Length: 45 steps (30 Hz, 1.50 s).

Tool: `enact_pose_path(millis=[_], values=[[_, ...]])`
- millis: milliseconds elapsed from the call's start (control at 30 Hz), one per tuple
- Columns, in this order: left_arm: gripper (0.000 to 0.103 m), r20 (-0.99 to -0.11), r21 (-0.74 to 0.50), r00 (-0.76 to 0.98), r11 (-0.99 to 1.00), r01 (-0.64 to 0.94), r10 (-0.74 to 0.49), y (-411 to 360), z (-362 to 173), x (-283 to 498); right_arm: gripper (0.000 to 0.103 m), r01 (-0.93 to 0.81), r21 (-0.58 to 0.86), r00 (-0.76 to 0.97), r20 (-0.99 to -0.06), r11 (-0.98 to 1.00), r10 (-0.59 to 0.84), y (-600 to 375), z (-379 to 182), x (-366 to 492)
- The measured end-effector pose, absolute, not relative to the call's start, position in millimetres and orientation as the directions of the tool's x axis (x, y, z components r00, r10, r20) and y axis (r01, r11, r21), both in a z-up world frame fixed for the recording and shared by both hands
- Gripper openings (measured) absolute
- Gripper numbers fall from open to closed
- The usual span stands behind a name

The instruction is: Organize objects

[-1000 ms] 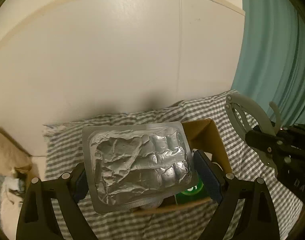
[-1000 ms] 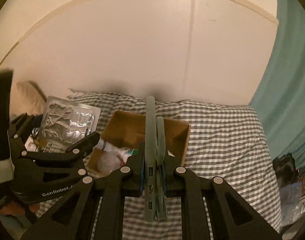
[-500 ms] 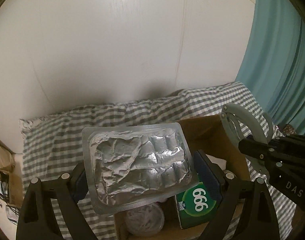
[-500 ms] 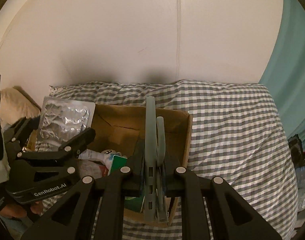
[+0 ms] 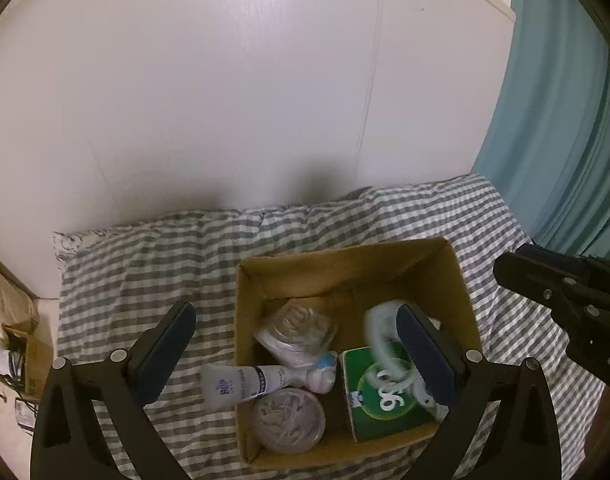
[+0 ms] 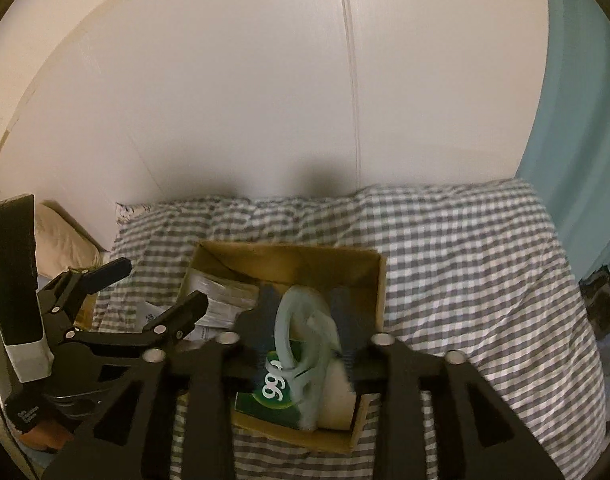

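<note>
Both tongs, left [image 5: 295,354] and right [image 6: 305,320], hang spread wide and empty over the cardboard box [image 5: 457,276] mid-bed, so stuff drops straight in. The pale green clip thing [image 6: 305,344] looks blurry between the right tongs, probably falling onto the green carton [image 5: 385,396].

Checked bed [image 5: 153,264] carries cardboard box [image 5: 457,280].

Motion-blurred pale green clip [image 6: 305,340] over the box [image 6: 379,276], shape unclear. Green carton [image 5: 385,396] partly covered by the clip and the left tool [image 5: 297,356]. Tube [image 5: 245,384] part-hidden behind the box wall. Floor clutter [image 5: 9,360] at far left too small to tell. Right tool [image 5: 565,300] cut off by the right edge.
</note>
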State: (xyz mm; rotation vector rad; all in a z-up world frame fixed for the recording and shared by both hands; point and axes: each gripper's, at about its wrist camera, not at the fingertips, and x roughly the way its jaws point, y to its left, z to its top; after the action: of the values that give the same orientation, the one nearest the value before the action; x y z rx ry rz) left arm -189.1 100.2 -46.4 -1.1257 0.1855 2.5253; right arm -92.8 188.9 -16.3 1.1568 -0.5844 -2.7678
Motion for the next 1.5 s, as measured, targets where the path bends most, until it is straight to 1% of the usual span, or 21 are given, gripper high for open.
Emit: enact_pose_path(millis=[67,133,267,333,400,467,600,633,667,833,1000,1133,1300,1500], values=[[0.103,-0.732,-0.026,-0.623,-0.926,-0.377,0.275,96,-38,-184,0.034,-0.065,0.373,-0.716,-0.664,-0.926,-0.217,189,-10,-88],[0.103,-0.723,-0.023,-0.635,-0.928,-0.372,0.273,91,-29,-177,0.041,-0.070,0.361,-0.725,-0.659,-0.930,-0.201,189,-3,-80],[0.103,-0.688,-0.022,-0.673,-0.936,-0.352,0.270,79,-4,-160,0.049,-0.073,0.341,-0.754,-0.634,-0.937,-0.172,189,14,-61],[0.103,-0.671,-0.041,-0.686,-0.938,-0.345,0.281,71,9,-152,0.060,-0.083,0.333,-0.776,-0.613,-0.939,-0.149,189,27,-48],[0.103,-0.645,-0.057,-0.709,-0.943,-0.327,0.285,60,23,-141,0.067,-0.091,0.325,-0.791,-0.597,-0.941,-0.129,188,37,-37],[0.103,-0.625,-0.059,-0.727,-0.946,-0.318,0.284,53,32,-133,0.070,-0.091,0.296,-0.807,-0.581,-0.951,-0.103,185,48,-24],[0.103,-0.588,-0.042,-0.763,-0.952,-0.303,0.268,38,51,-115,0.082,-0.102,0.243,-0.841,-0.540,-0.965,-0.047,179,66,0],[0.103,-0.580,-0.043,-0.771,-0.955,-0.295,0.264,34,56,-112,0.084,-0.106,0.235,-0.849,-0.528,-0.966,-0.035,177,70,6],[0.103,-0.572,-0.051,-0.776,-0.956,-0.290,0.266,29,60,-108,0.084,-0.111,0.227,-0.852,-0.522,-0.968,-0.025,176,73,11],[0.103,-0.532,-0.096,-0.799,-0.958,-0.269,0.278,8,74,-90,0.092,-0.131,0.222,-0.864,-0.503,-0.966,0.002,175,82,30],[0.103,-0.497,-0.068,-0.828,-0.963,-0.260,0.259,2,83,-74,0.096,-0.140,0.244,-0.867,-0.498,-0.960,0.001,176,87,44],[0.103,-0.494,-0.073,-0.830,-0.964,-0.256,0.258,2,83,-66,0.101,-0.133,0.214,-0.883,-0.470,-0.968,0.017,172,90,51],[0.103,-0.486,-0.037,-0.837,-0.963,-0.269,0.252,7,81,-60,0.102,-0.133,0.180,-0.884,-0.466,-0.975,0.035,168,88,49],[0.103,-0.490,-0.043,-0.833,-0.961,-0.272,0.257,7,80,-61,0.103,-0.146,0.188,-0.888,-0.458,-0.971,0.045,165,87,50]])
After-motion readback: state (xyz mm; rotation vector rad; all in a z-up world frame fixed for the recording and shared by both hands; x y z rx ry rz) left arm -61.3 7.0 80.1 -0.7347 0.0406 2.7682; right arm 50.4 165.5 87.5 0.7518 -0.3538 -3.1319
